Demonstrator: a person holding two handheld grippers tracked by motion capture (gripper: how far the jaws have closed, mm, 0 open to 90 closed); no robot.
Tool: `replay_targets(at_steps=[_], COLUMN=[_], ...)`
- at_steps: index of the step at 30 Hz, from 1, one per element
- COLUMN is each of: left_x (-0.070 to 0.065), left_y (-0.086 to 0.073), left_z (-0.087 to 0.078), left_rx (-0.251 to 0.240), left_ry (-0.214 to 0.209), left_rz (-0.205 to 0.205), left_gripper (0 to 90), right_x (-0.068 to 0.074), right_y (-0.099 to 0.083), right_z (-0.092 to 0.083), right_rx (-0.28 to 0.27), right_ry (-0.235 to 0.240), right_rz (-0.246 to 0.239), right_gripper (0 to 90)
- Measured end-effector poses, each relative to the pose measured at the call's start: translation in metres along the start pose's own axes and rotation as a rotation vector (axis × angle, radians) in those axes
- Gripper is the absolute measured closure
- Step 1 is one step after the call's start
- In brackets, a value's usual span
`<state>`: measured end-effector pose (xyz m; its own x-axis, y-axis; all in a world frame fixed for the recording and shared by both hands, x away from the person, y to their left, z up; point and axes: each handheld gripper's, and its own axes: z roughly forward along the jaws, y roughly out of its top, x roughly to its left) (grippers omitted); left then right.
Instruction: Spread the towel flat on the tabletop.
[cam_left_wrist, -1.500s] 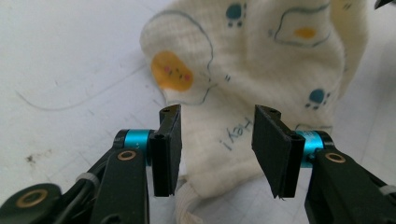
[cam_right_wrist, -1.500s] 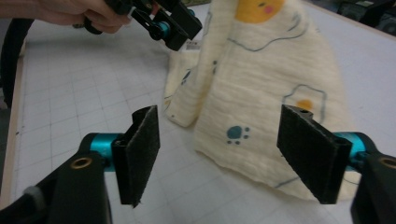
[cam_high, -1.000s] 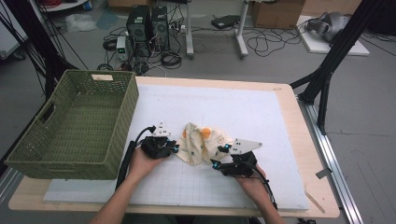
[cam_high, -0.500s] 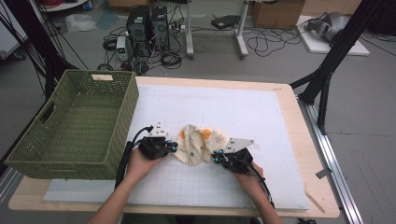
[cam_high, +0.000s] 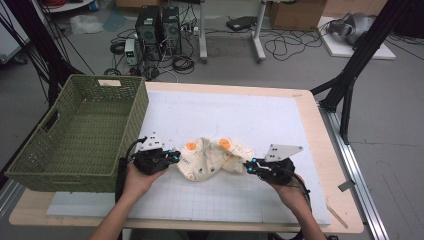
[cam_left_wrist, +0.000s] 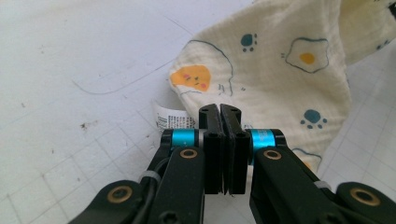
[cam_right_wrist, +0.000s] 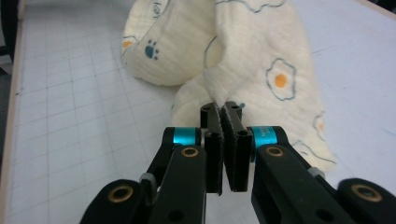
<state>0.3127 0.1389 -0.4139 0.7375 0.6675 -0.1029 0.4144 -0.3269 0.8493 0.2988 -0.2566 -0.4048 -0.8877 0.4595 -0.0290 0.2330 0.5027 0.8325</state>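
A white gridded mat (cam_high: 280, 125) covers a pale wooden table (cam_high: 320, 125), with a green woven plastic basket (cam_high: 80, 130) at its left edge. A crumpled cream muslin cloth printed with fried eggs and paw prints (cam_high: 210, 157) lies near the mat's front middle. The left gripper (cam_high: 172, 156) is clamped tight on the cloth's left edge beside a white care label (cam_left_wrist: 170, 120); the right gripper (cam_high: 248, 167) pinches its right edge. Both bites look thin, so a hem could slip free under tension.
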Motion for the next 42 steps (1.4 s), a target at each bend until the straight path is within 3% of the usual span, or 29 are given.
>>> replay_targets(at_steps=[7, 10, 13, 18, 23, 29, 32, 36, 38, 42], left_x=[-0.003, -0.002, 0.001, 0.008, 0.015, 0.016, 0.012, 0.006, 0.003, -0.001], left_y=[0.006, 0.007, 0.007, 0.003, -0.002, -0.004, -0.003, -0.002, -0.002, -0.007], left_z=[-0.009, -0.01, -0.003, 0.018, 0.032, 0.03, 0.024, 0.018, 0.019, 0.027], left_rx=[-0.049, -0.066, -0.061, -0.023, 0.024, 0.014, -0.003, 0.002, 0.012, 0.057], left_ry=[0.007, 0.017, 0.045, 0.093, 0.138, 0.14, 0.117, 0.076, 0.048, 0.035], left_rz=[-0.02, -0.032, -0.049, -0.066, -0.076, -0.083, -0.069, -0.037, -0.032, -0.007], left_gripper=[87.7, 87.7, 87.6, 87.5, 87.3, 82.7, 71.9, 64.6, 62.1, 59.2], right_x=[-0.02, -0.036, -0.043, -0.054, -0.057, -0.053, -0.041, -0.025, -0.022, -0.009], right_y=[0.003, 0.003, 0.0, -0.011, -0.019, -0.025, -0.024, -0.025, -0.025, -0.023], right_z=[-0.028, -0.037, -0.035, -0.005, 0.0, -0.01, -0.022, -0.03, -0.03, -0.02], right_rx=[0.024, 0.037, 0.053, 0.116, 0.119, 0.072, 0.017, -0.019, -0.02, -0.013], right_ry=[-0.011, -0.035, -0.04, -0.05, -0.06, -0.071, -0.088, -0.104, -0.106, -0.077], right_rz=[0.008, 0.044, 0.073, 0.112, 0.131, 0.157, 0.135, 0.107, 0.09, 0.037], right_gripper=[87.9, 87.8, 87.8, 87.5, 84.7, 73.3, 66.5, 60.2, 58.8, 53.9])
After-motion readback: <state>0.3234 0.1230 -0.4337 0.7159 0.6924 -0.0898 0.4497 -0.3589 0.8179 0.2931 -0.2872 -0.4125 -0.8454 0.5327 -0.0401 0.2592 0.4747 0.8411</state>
